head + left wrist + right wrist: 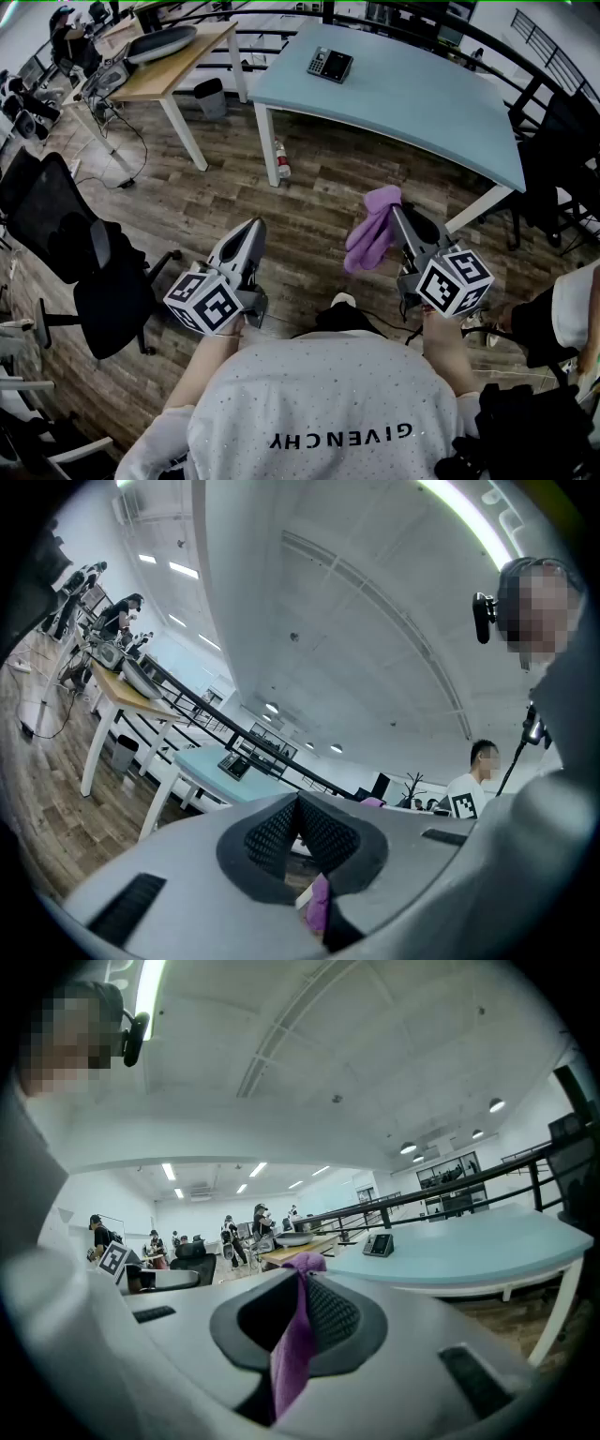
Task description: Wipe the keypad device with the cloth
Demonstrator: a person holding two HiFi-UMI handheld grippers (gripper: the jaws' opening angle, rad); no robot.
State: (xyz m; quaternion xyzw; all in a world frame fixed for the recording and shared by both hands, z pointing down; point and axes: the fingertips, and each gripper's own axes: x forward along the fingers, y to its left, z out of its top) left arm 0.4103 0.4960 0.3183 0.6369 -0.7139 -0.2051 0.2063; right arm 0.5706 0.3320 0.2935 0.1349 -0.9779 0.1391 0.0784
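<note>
right gripper (401, 214) clamps purple cloth (372, 230) — slack tail hangs | left gripper (251, 228) closed, empty | keypad device (329, 64) well apart on table (431, 103) | keep that pinch firm

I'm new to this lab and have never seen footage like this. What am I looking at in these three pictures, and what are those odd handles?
There is no robot here: a person holds a two-jaw gripper in each hand. The wide picture comes from a camera on the person's head, looking down; the cubes with square markers are part of the grippers. The other two pictures come from cameras riding on each gripper, looking along its jaws. The left gripper is shut, with nothing between its tips. The right gripper is shut on a purple cloth. Ahead stands a light blue table with the keypad device on it; the person stands away from it.
</note>
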